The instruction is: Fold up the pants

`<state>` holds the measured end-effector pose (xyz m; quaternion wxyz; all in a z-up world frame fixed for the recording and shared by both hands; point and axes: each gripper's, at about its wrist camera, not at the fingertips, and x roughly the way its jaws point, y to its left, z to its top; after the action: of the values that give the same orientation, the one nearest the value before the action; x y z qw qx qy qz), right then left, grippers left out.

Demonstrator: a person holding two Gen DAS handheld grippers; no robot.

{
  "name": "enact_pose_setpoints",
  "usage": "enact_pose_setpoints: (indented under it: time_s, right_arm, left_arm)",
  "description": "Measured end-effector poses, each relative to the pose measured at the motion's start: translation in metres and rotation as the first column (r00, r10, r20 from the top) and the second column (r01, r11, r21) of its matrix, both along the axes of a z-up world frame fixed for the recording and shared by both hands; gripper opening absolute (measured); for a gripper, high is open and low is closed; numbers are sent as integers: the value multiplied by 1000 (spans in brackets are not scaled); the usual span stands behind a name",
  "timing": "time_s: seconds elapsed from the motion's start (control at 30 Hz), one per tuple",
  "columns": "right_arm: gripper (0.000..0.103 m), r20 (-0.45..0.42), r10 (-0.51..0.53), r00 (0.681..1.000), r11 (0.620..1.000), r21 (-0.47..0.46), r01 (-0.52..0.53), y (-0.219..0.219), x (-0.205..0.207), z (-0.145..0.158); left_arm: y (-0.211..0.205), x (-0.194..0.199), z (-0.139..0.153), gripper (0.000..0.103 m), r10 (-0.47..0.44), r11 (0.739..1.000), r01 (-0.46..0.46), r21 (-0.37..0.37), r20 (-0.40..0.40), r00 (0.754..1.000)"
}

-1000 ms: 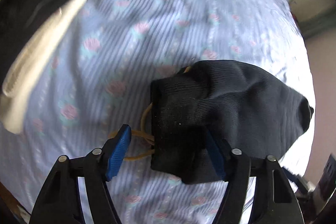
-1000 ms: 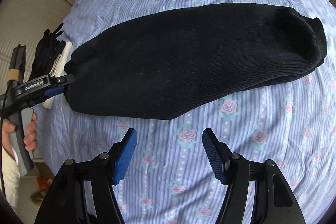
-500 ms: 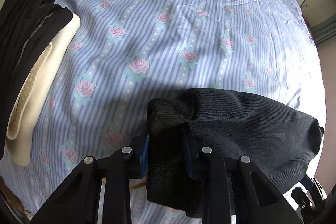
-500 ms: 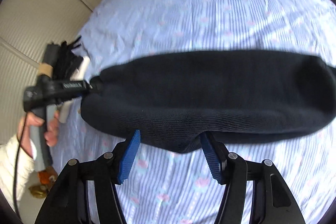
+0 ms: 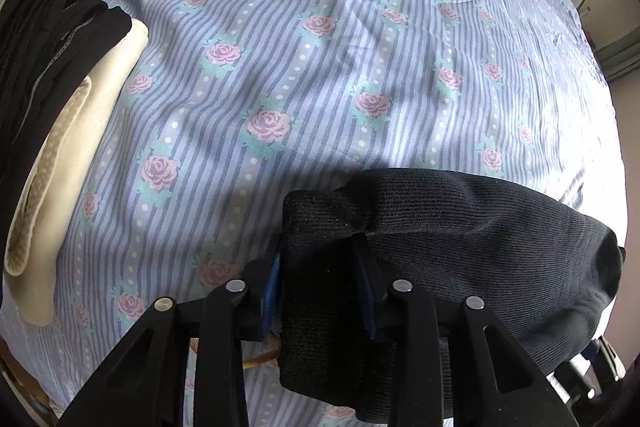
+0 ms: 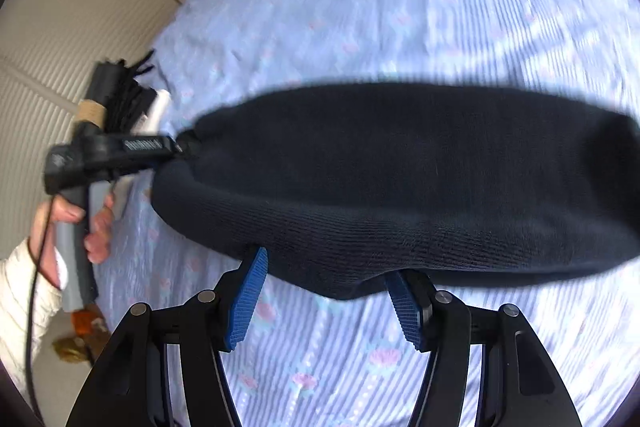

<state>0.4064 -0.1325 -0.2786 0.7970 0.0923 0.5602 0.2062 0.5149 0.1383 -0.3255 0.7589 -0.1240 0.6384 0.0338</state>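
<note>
The black ribbed pants (image 6: 400, 179) hang folded over, lifted above the bed. My left gripper (image 5: 320, 291) is shut on the waistband end of the pants (image 5: 460, 251); in the right wrist view it (image 6: 176, 147) holds the pants' left end. My right gripper (image 6: 328, 291) is open, its blue pads on either side of the pants' sagging lower edge, with cloth dipping between them.
The bed has a blue striped sheet with roses (image 5: 300, 87). A stack of folded clothes, cream (image 5: 60, 155) under black (image 5: 44, 27), lies at the left edge. A padded beige headboard (image 6: 80, 7) stands behind.
My left gripper closed on the pants' end and lifted it. My right gripper moved up to the pants' lower edge, so the cloth now sits between its open pads.
</note>
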Motion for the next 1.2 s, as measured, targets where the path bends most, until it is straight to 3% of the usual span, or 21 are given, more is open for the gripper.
enact_pose_setpoints:
  time_s: [0.03,0.1,0.2,0.3,0.43,0.57,0.67,0.7,0.8,0.83,0.93,1.03,1.13,1.2]
  right_arm:
    - [61,23,-10,1000,1000,16,10,-1,3,0]
    - [61,-40,-41,998,998,48,43,-6,9,-15]
    - [51,-136,-70,988,995,68,80,-7,8,-39]
    - [35,-119,-67,991,997,30,71,-4,-4,-29]
    - [29,-109,-45,993,998,28,49,-8,-18,-21]
    - [28,-183,-73,980,997,2,75,-11,-23,-53]
    - [44,-158,-106,982,994,-29,103,-14,-30,-39]
    - [60,-144,-119,982,992,-58,112,-17,-35,-31]
    - [63,-34,-166,985,982,-92,163,-40,-52,0]
    - [66,-7,-200,980,974,-106,198,-52,-56,8]
    - [76,75,-361,930,922,-119,367,-109,-64,31]
    - [84,96,-537,838,833,-100,545,-171,-62,35]
    - [84,32,-658,752,750,-55,659,-224,-48,20]
    - [84,-47,-699,714,715,-26,699,-244,-35,1]
  left_arm:
    - [4,0,-2,39,6,1000,-6,-5,-4,1000]
    - [9,-2,-3,42,19,1000,-19,-21,-9,1000]
    - [14,-5,-5,46,3,1000,-3,-14,-5,1000]
    - [5,-8,0,46,-48,998,47,42,14,999]
    - [-6,-12,3,47,-100,988,97,123,22,995]
    - [-6,-14,6,66,-122,977,119,178,4,993]
    - [-10,-21,26,66,-186,958,179,226,7,983]
    - [-14,-26,36,66,-203,950,191,248,26,979]
    - [-43,-55,77,64,-325,886,258,386,119,938]
    - [-56,-68,92,64,-377,866,288,409,156,913]
    - [-84,-90,115,64,-437,867,344,360,219,872]
    - [-116,-99,121,64,-464,876,393,281,264,846]
    - [-150,-96,109,55,-486,868,433,242,240,840]
    - [-176,-89,96,48,-496,864,459,204,202,844]
